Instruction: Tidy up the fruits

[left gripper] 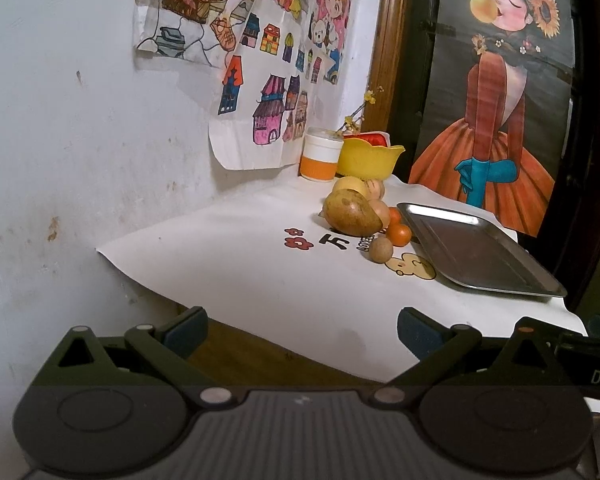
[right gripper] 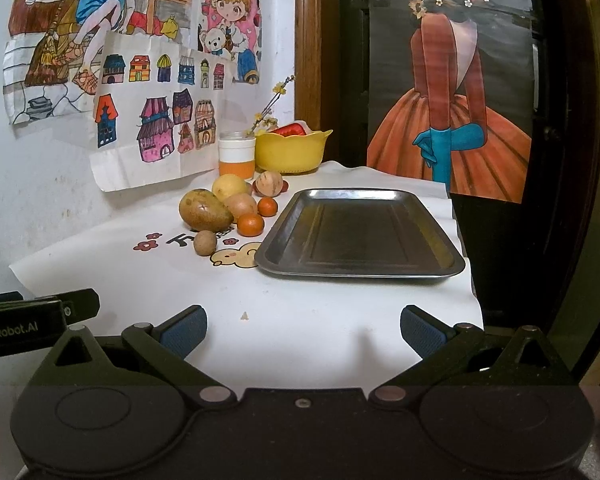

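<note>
Left claw (right gripper: pixel 40 316) body reads "enRobot.AI" — poster (right gripper: pixel 232 8) reads "MORNIN".

Left gripper (left gripper: pixel 302 334) level, jaws spread wide w/ nothing between them, blue pads (left gripper: pixel 186 330) facing inward. Right gripper (right gripper: pixel 303 334) same: jaws wide apart, empty, blue pads (right gripper: pixel 422 330) showing. Both held low, side by side, pointing fwd; each one's body edge shows in the other's view.

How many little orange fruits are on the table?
2. One orange fruit sits just left of the metal tray, beside the big brownish fruit. The other is right behind it. More may hide behind the pile.
</note>
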